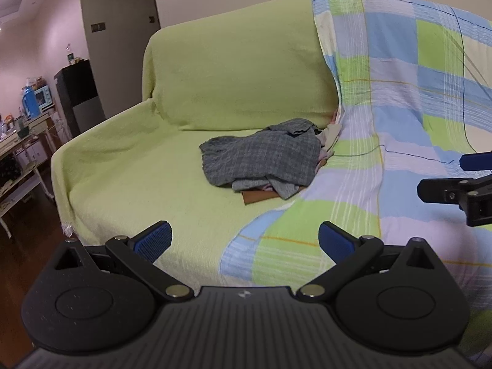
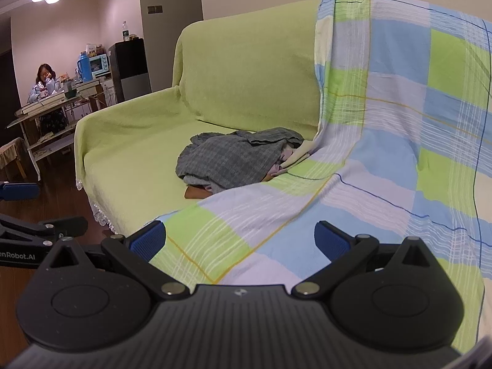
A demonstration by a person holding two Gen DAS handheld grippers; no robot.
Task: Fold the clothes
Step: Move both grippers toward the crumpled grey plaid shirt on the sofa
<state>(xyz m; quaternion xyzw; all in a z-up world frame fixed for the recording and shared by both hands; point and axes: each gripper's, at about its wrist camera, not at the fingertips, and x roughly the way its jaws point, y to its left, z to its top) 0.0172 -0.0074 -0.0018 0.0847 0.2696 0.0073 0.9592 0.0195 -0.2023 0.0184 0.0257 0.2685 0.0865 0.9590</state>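
A sofa (image 1: 233, 70) under a pale green cover lay ahead of the fingers, with a blue-green checked sheet (image 1: 396, 98) draped over its right part. Far left of the fingertips stood a black refrigerator (image 2: 129, 67), a blue microwave (image 2: 100, 64), and a cluttered table (image 2: 58, 100) with a seated woman (image 2: 44, 81).

Grey checked garment (image 1: 261, 156): soft woven cloth, crumpled, matt. Sofa cover (image 1: 147, 178): light green cloth, nubby matt weave, lace trim at the hem. Plaid sheet (image 2: 384, 153): thin smooth cotton-like cloth. Left tool (image 1: 244, 244): matt black plastic, ribbed blue rubbery pads (image 1: 153, 241), shiny metal pins. Floor (image 2: 61, 209): glossy dark wood.
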